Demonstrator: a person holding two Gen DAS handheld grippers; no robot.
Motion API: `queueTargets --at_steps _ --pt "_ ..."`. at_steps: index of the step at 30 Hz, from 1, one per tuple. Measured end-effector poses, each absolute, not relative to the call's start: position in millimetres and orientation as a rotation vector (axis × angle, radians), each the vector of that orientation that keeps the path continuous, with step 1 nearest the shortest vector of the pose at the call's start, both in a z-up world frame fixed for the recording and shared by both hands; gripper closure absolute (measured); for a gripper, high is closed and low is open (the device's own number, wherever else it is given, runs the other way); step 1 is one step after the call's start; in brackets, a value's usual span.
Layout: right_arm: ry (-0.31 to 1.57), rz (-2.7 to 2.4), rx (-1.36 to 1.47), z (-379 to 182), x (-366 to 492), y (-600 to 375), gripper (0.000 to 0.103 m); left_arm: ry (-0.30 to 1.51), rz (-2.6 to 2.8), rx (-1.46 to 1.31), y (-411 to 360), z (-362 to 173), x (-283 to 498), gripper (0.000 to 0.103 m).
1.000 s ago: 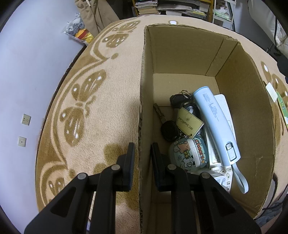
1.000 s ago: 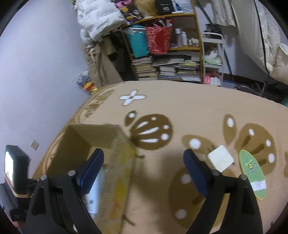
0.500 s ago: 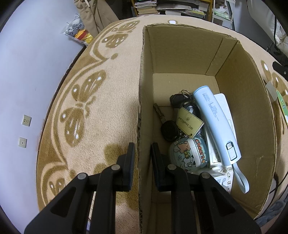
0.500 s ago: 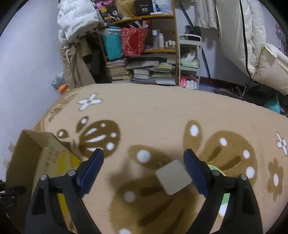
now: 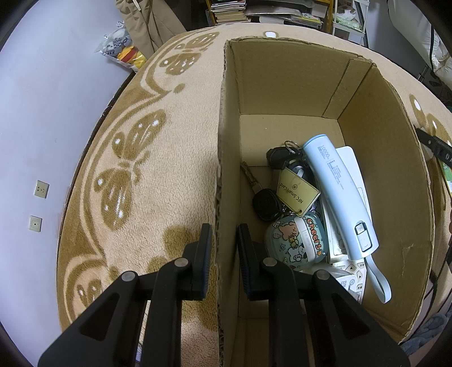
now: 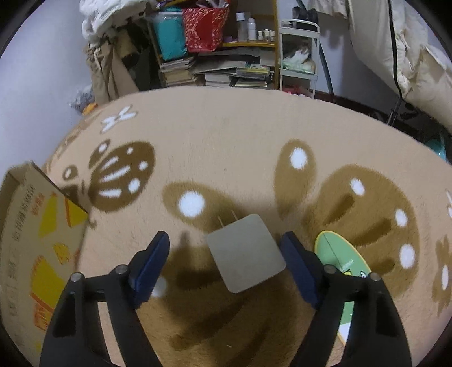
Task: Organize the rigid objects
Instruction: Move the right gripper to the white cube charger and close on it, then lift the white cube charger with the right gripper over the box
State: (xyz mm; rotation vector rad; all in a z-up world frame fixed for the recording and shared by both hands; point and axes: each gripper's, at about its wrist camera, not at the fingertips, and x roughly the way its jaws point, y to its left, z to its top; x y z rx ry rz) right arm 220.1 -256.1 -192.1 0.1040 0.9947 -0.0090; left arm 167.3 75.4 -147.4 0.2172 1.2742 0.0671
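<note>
The left gripper (image 5: pixel 223 247) has its jaws closed down on the near left wall of the cardboard box (image 5: pixel 226 158), one finger outside over the rug (image 5: pixel 158 197) and one inside, the wall pinched between the pads. The right gripper (image 6: pixel 226 259) stands wide open and holds nothing; a white plug adapter (image 6: pixel 245 252) lies flat on the rug between its fingers, nearer the right finger and seemingly just clear of it, with its two prongs pointing away from the camera.

Just right of the right finger, partly hidden by it, a green oval card (image 6: pixel 343 259) lies on the rug. At the left edge of the right wrist view stands the printed outer side of the box, well apart from the adapter. Beyond the rug are a shelf (image 6: pixel 226 48) stacked with books (image 6: pixel 180 70), a teal bin (image 6: pixel 169 34) and a red bag (image 6: pixel 204 26).

Inside the box, a pale blue power bank (image 5: pixel 339 194) with a wrist strap lies slanted along the right side, over a white flat device (image 5: pixel 350 158). Left of it sits a key bunch (image 5: pixel 282 155) with a yellow NFC tag (image 5: pixel 296 189) and a black car key (image 5: pixel 265 203). Nearest the inner finger is a round cartoon case (image 5: pixel 296 242) marked "Cheers", and beside it a white remote (image 5: pixel 350 279) shows partly. The far part of the box floor is bare. Outside, a plush toy bag (image 5: pixel 121 49) lies against the wall.
</note>
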Motion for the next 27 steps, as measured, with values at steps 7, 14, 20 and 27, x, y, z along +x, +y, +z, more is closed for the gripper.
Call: queueTargets --at_steps 7,14,20,27 --pt "1.055 -0.018 0.062 -203.9 215.7 -255.5 0.053 1.274 0.067 0.22 75.4 -147.4 167.5 0.084" --pt "1.012 -0.001 0.043 -198.8 194.8 -244.7 0.055 1.272 0.067 0.225 75.0 -147.5 167.2 0.084" --pt "0.919 0.061 0.076 -170.5 179.5 -228.9 0.055 1.27 0.068 0.233 74.1 -147.3 166.4 0.084" --pt "0.806 0.194 0.096 -124.0 167.1 -189.6 0.055 1.27 0.069 0.235 72.8 -147.4 165.9 0.084"
